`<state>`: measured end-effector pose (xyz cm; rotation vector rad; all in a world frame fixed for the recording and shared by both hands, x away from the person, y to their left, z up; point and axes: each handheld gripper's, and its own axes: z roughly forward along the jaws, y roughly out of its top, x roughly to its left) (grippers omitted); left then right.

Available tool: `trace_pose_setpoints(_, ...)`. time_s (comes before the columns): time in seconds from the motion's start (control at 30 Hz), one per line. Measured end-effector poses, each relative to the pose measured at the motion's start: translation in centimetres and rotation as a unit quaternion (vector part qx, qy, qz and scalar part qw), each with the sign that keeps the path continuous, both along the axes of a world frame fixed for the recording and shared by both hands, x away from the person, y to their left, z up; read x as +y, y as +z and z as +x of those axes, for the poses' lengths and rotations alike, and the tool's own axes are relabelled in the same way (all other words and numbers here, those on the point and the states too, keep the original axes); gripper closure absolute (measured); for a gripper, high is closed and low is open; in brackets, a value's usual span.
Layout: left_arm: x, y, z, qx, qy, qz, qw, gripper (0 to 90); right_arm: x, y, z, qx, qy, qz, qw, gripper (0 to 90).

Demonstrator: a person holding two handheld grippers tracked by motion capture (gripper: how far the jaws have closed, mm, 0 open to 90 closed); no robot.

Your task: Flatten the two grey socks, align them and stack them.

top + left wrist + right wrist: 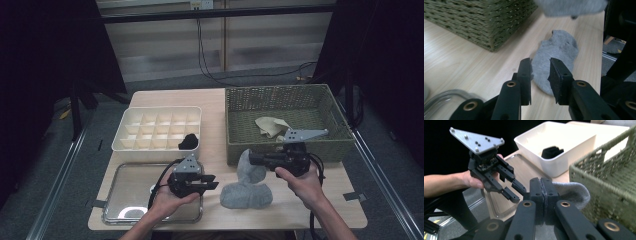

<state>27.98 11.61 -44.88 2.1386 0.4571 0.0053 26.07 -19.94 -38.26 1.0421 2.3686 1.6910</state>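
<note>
Soft grey knitted sock (pixel 571 192) is clamped between the closed right gripper (pixel 543 185) jaws; its crumpled toe end is seen beyond the left gripper (pixel 540 66), whose jaws stand apart, touching nothing.

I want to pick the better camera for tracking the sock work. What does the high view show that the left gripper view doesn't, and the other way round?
High view alone: the white divider box with a black item in one cell, the beige cloth inside the wicker basket, the metal tray, and the right tongs shut on the grey sock.

Left gripper view alone: the gap between the left tongs, open with nothing pinched, pointing at the flat grey sock.

Shared: the basket, the table, both grey socks and the tray's rim.
</note>
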Motion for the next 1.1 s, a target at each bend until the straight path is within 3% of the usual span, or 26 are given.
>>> trace_pose_setpoints(0.2,-1.2,0.0,-0.1,0.001,-0.013,-0.003,0.9999,75.5,-0.5,-2.0,-0.1,0.020,-0.001,0.000,0.9998,89.0)
trace_pose_setpoints(0.57,-4.1,-0.6,0.0,0.018,-0.036,-0.006,0.9992,80.4,0.0,-5.7,1.0,0.058,0.002,-0.029,0.9979,88.7)
trace_pose_setpoints(0.77,-4.9,-0.9,-0.1,0.026,-0.052,-0.009,0.9983,80.2,0.3,-6.7,1.8,0.065,0.000,-0.044,0.9969,88.7)
trace_pose_setpoints(0.93,-6.1,-1.8,-0.4,0.039,-0.079,-0.002,0.9961,79.0,0.9,-7.6,2.2,0.070,0.003,-0.056,0.9960,88.5)
trace_pose_setpoints(1.1,-7.2,-2.7,-0.3,0.044,-0.090,0.012,0.9949,79.3,0.9,-7.4,2.5,0.066,-0.002,-0.058,0.9961,88.4)
